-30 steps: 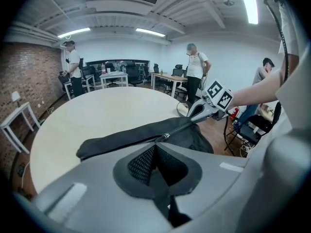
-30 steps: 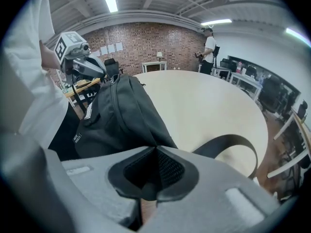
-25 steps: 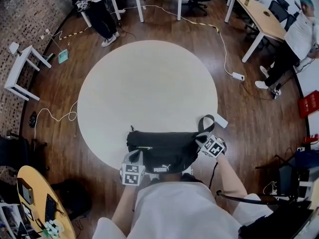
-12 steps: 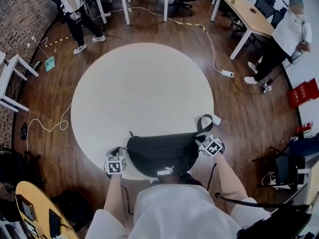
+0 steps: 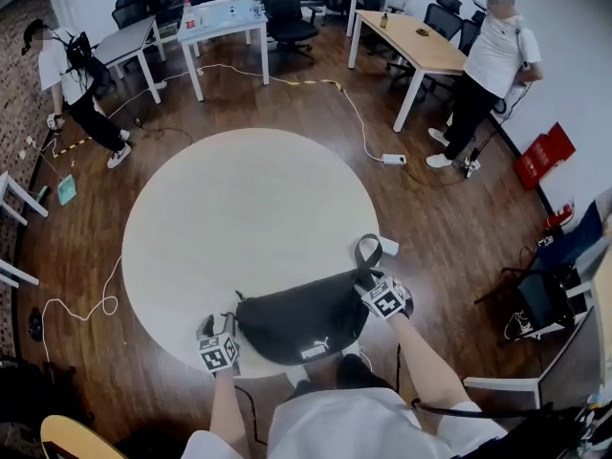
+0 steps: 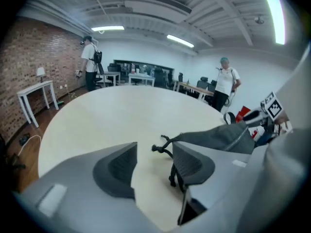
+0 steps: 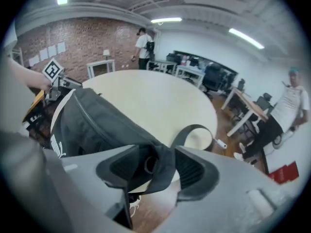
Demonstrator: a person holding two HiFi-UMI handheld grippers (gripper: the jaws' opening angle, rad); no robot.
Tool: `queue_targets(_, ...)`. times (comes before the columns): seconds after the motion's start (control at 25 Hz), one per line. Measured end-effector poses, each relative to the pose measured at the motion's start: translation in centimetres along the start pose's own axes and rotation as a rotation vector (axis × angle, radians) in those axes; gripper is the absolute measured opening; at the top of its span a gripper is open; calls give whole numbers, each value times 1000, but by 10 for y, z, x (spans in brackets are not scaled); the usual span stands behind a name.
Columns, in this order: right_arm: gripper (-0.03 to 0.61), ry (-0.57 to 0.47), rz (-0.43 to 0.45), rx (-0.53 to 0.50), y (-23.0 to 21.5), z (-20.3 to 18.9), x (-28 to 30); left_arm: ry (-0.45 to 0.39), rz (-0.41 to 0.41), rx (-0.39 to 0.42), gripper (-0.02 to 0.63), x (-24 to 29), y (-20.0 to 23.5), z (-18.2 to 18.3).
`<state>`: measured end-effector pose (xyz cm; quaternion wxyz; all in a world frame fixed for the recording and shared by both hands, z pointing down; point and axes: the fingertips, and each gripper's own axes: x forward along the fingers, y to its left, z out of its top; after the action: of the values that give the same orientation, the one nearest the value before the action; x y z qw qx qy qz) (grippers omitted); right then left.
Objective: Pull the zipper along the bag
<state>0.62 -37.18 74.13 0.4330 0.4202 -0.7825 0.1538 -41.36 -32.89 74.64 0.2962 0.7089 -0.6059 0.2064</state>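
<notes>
A black waist bag [image 5: 301, 318] lies on the near edge of the round white table [image 5: 249, 208]. My left gripper [image 5: 212, 333] is at the bag's left end. In the left gripper view its jaws [image 6: 153, 161] are opening and stand apart. The knotted black zipper cord [image 6: 160, 148] lies loose between them, close to the right pad. My right gripper [image 5: 368, 283] is at the bag's right end, below the strap loop [image 5: 365, 251]. Its jaws [image 7: 155, 166] are opening too, and the bag's dark strap end [image 7: 163, 171] hangs slack between them.
One person [image 5: 72, 84] stands at the far left and another [image 5: 492, 55] at the far right. Desks [image 5: 411, 46] and office chairs line the back. A cable and a white power strip [image 5: 394, 159] lie on the wooden floor beyond the table. A red crate [image 5: 540, 156] sits at the right.
My left gripper has moved from the bag's front edge out to its left end. The head view has tilted up, showing more of the room. The right gripper stays at the bag's right end.
</notes>
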Motion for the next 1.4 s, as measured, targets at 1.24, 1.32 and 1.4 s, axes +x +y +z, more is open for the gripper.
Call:
queue_targets(1.24,258,-831,108,-25,155,-53,-425,-621,-41,207,257,-373,-387,-17)
queue_targets(1.32,250,-864,92,-30,160,-45,-440,-664,-28,223,231,-390,-385,-13)
queue_targets(1.4,238,-886,72,-30,164,-37,-447,-693,-35,235,224,-401,-383,-8)
